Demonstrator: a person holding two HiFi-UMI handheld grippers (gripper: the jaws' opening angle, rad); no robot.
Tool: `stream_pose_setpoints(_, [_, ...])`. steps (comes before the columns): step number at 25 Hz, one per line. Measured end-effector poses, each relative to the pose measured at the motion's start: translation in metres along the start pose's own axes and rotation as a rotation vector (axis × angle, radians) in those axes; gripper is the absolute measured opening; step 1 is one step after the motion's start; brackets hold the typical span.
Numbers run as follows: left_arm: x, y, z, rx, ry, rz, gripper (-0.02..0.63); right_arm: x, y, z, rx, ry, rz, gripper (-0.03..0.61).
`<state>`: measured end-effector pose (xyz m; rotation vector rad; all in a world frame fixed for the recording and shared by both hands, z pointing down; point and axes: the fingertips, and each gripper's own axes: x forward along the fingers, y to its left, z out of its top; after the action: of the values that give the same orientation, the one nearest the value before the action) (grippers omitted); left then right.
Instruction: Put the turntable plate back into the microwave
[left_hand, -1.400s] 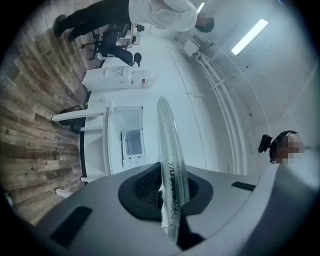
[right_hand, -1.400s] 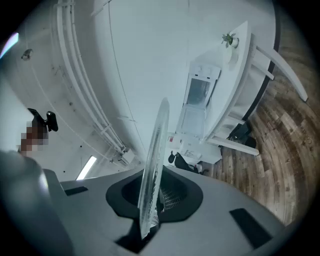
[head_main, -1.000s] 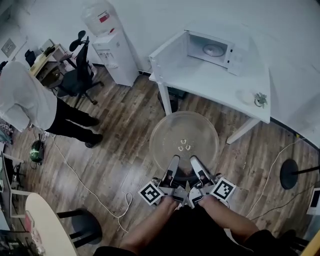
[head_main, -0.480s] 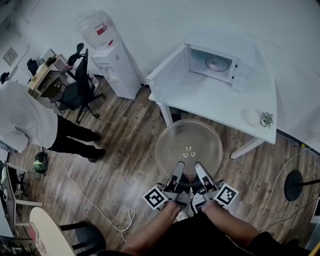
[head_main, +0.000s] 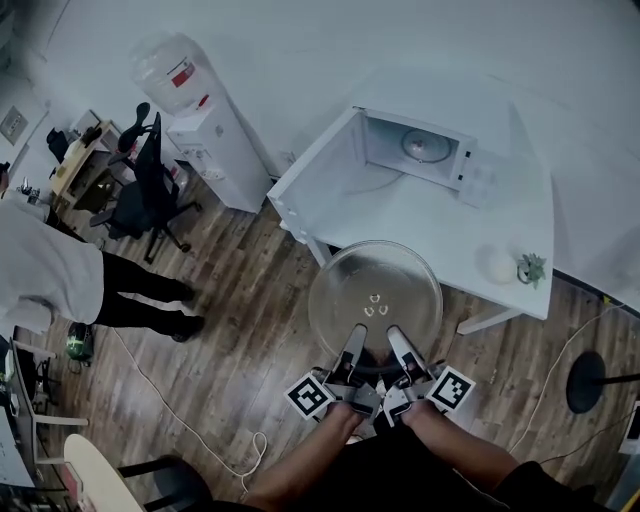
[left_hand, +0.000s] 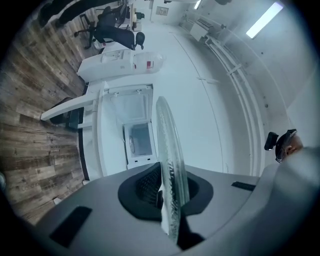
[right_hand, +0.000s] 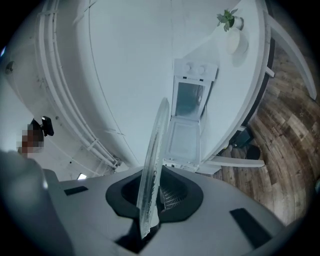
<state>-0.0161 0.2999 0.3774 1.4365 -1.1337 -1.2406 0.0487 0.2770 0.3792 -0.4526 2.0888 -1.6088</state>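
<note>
Turntable plate (head_main: 375, 295) of clear glass is held level in the air over the wooden floor (head_main: 230, 330), its far rim overlapping the near edge of the white surface (head_main: 500, 215). In the head view we see it as a full disc with three small nubs at its middle. Each gripper view shows it only edge-on, as a thin glass strip (left_hand: 170, 165) (right_hand: 155, 165).

We find the left gripper (head_main: 355, 338) and the right gripper (head_main: 397, 338) side by side on the near rim, each pinching the plate between its pads.

Beyond the plate, on the surface, the microwave (head_main: 420, 150) stands with its door open. The right gripper view also catches the small plant (right_hand: 227, 19) toward the surface's right end. The left gripper view catches the water dispenser (left_hand: 135, 62) and office chair (left_hand: 117, 32).
</note>
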Motion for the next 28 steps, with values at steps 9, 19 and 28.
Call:
stream_pose_setpoints(9, [0.062,0.017,0.011,-0.013,0.0,0.005,0.04,0.04,-0.021,0.047,0.004,0.003,-0.012,0.055])
stream_pose_setpoints(19, [0.116,0.037,0.028,-0.003,0.034,-0.012,0.04,0.078,-0.046,0.083,-0.007,-0.028,-0.018,0.055])
stream_pose_setpoints(28, [0.171,0.067,0.06,-0.024,0.087,0.007,0.04,0.13,-0.077,0.111,-0.006,-0.077,-0.05,0.055])
